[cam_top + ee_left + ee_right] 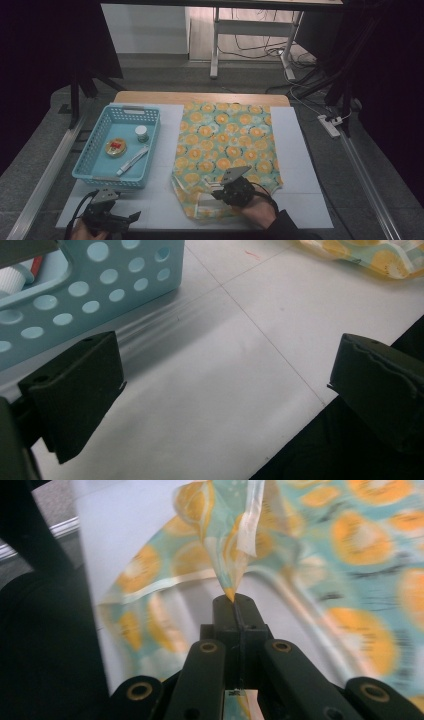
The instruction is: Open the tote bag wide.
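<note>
Where white paper [295,150] covers the table, dark room surrounds.

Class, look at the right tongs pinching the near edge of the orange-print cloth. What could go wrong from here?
1. The right tongs grip only a thin pinch of the cloth, so it might slip free when pulled.
2. Most of the cloth lies flat on the white mat, so lifting from one point may bunch it unevenly.
3. The left tongs stand open and apart from the cloth, beside the blue basket, leaving the far side unsupported.
</note>
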The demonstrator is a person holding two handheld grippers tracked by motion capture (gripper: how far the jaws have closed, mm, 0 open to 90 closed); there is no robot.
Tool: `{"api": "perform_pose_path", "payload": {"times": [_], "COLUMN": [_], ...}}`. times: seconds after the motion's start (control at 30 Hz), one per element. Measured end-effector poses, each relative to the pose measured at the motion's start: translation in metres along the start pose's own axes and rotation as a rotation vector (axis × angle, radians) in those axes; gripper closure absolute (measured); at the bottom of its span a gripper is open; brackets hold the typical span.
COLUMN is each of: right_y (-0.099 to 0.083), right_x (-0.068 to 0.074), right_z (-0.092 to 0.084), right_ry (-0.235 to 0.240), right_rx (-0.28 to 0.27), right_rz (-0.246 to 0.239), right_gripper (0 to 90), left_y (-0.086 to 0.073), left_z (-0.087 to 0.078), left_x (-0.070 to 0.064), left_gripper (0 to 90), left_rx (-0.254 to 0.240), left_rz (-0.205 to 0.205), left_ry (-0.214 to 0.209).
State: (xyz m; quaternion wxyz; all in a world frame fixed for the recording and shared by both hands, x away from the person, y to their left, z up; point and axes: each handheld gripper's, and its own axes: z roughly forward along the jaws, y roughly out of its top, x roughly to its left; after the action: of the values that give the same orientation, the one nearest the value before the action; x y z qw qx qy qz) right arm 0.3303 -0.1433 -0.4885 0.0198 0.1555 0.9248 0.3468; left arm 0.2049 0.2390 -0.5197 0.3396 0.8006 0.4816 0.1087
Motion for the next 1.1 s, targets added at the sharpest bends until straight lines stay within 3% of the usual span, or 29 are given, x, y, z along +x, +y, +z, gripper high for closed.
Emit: {"api": "perform_pose_path", "payload": {"times": [0.6, 0.73, 0.77, 1.07, 1.1], "right_y": [0.029, 0.032, 0.035, 0.047, 0.051], "right_x": [-0.081, -0.093, -0.102, -0.135, -0.143], "right_z": [-0.019, -0.018, -0.017, -0.011, -0.007], "right_ry": [-0.151, -0.165, -0.171, -0.19, -0.195], "right_rx": [-0.047, -0.046, -0.045, -0.051, -0.051], "right_rz": [0.07, 0.078, 0.088, 0.114, 0.112], "right_gripper": [90.0, 90.0, 90.0, 90.0, 90.0], "left_y": [0.0, 0.0, 0.0, 0.0, 0.0], "left_z": [0.0, 0.0, 0.0, 0.0, 0.0], "left_x": [0.0, 0.001, 0.001, 0.001, 0.001], "left_gripper": [1.0, 1.0, 1.0, 1.1, 1.1], "left_rx": [0.001, 0.001, 0.0, 0.002, 0.002], "left_rz": [-0.004, -0.005, -0.005, -0.004, -0.005], "left_ry": [-0.001, -0.001, 0.0, -0.001, -0.002]}}
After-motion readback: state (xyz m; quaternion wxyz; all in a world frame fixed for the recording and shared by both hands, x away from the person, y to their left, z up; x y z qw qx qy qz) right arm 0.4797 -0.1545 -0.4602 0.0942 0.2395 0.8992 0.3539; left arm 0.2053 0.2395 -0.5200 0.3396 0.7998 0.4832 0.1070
